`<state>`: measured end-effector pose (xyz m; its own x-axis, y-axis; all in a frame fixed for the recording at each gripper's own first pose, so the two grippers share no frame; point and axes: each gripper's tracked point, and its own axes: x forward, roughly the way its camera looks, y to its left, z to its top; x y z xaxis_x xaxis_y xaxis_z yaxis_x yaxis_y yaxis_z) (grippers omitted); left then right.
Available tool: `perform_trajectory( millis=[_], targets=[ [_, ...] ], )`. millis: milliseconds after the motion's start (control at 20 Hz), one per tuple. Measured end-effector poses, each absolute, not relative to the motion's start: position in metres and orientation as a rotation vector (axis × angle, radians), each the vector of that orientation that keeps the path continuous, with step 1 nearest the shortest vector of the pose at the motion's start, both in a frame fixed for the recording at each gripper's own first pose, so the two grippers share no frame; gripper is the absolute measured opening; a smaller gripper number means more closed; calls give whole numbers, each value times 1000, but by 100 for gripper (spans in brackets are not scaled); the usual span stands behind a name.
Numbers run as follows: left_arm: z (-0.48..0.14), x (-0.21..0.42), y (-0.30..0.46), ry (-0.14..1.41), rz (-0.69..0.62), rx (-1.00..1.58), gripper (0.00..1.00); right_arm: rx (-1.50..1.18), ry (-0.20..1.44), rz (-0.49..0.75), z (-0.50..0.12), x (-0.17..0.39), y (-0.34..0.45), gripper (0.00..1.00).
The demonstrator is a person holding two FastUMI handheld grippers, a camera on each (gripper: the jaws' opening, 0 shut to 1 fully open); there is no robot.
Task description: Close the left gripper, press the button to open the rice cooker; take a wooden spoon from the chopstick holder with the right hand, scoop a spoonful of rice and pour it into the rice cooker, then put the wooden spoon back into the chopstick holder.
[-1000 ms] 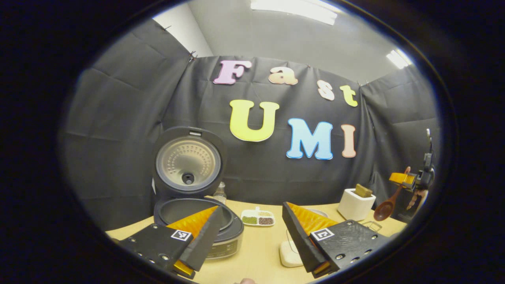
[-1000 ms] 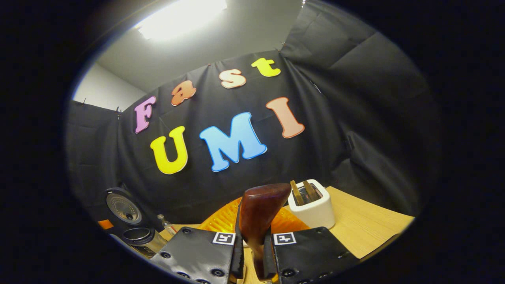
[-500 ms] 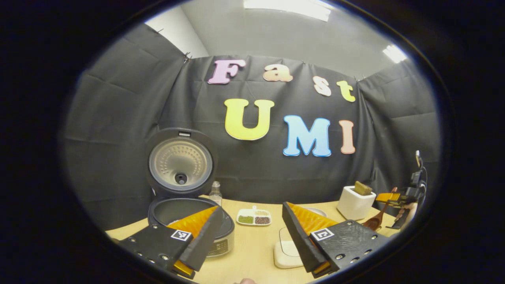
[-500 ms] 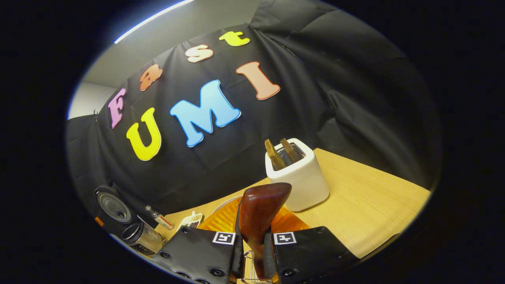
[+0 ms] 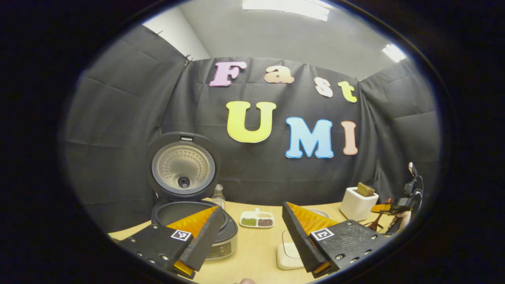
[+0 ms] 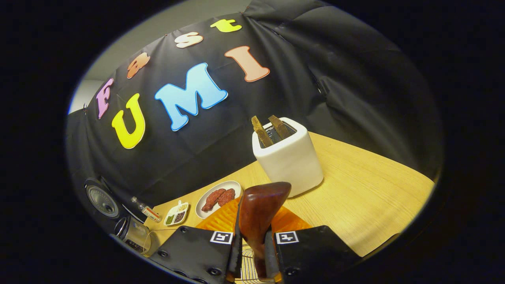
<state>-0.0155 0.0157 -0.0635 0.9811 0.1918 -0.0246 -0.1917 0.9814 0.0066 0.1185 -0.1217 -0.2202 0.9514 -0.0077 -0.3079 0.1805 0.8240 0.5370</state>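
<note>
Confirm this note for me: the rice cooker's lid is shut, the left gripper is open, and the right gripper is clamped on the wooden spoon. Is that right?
Not quite. The rice cooker has its lid standing open, as the left gripper view shows. The rest holds: the left gripper is open, and the right gripper is clamped on the wooden spoon.

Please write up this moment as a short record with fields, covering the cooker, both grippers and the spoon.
rice cooker: lid up, inner pot exposed, at the table's left
left gripper: open, holding nothing, above the table
right gripper: shut on the wooden spoon
wooden spoon: handle end sticking up between the fingers
chopstick holder: white, two wooden pieces standing in it, ahead of the right gripper
other items: divided dish of grains; plate with reddish pieces
</note>
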Motion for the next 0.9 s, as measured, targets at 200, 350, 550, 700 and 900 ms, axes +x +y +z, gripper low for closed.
perform_trajectory(
  millis=[200,350,550,700,900],
  targets=[
    [-51,-23,57,7,289,62,92,516,251,-170,-206,102,-142,41],
    [-34,-24,92,-34,388,117,92,437,202,-213,-189,88,-150,99],
    [-9,-5,117,-58,404,171,95,260,94,-264,-146,61,-162,98],
    [14,14,125,-74,393,215,92,188,-6,-261,-107,28,-162,98],
    [46,38,133,-124,398,268,92,168,-84,-218,-75,6,-146,98]
  ],
)
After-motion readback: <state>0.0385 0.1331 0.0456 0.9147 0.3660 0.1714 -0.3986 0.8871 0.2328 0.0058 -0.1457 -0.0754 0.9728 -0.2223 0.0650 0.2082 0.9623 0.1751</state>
